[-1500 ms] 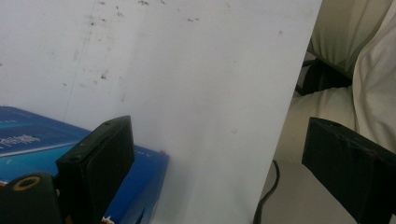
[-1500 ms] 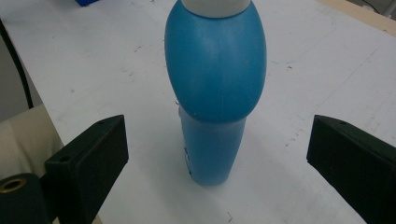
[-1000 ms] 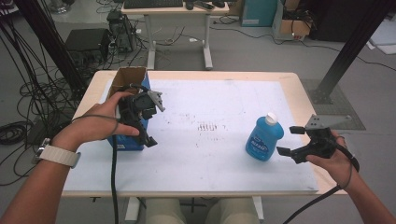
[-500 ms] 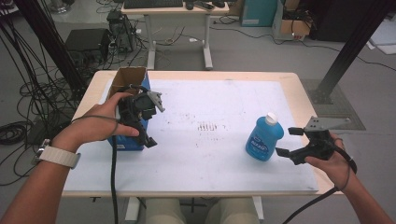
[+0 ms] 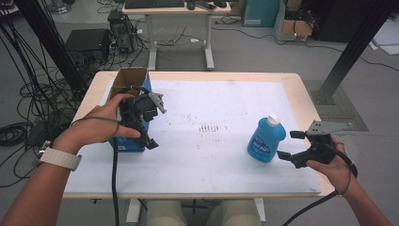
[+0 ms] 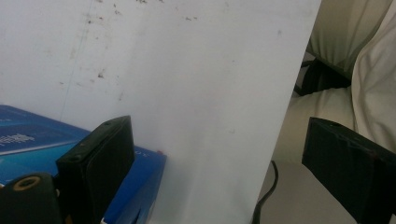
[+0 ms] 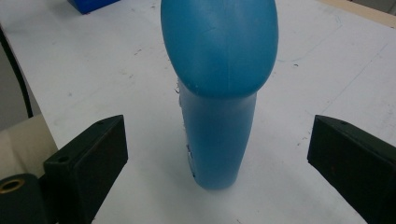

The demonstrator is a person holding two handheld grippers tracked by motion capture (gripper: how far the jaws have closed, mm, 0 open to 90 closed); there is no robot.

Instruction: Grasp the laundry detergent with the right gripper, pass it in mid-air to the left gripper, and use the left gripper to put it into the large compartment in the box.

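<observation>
A blue bottle with a white cap stands upright on the right of the white table. Just right of it my right gripper is open, its jaws spread toward the bottle without touching it. In the right gripper view the bottle stands between and just beyond the wide jaws of the gripper. At the left, my left gripper hovers over a blue cardboard box with an open top. It is open with nothing between its jaws, and one jaw is above the box's corner.
The table's near edge and the person's lap lie in front of the left gripper. Cables trail from both grippers. Faint dark marks dot the table's middle. Beyond the table stand a desk and bundles of floor cables.
The right gripper has crept slightly left toward the bottle. The left gripper and the box have stayed where they were.
</observation>
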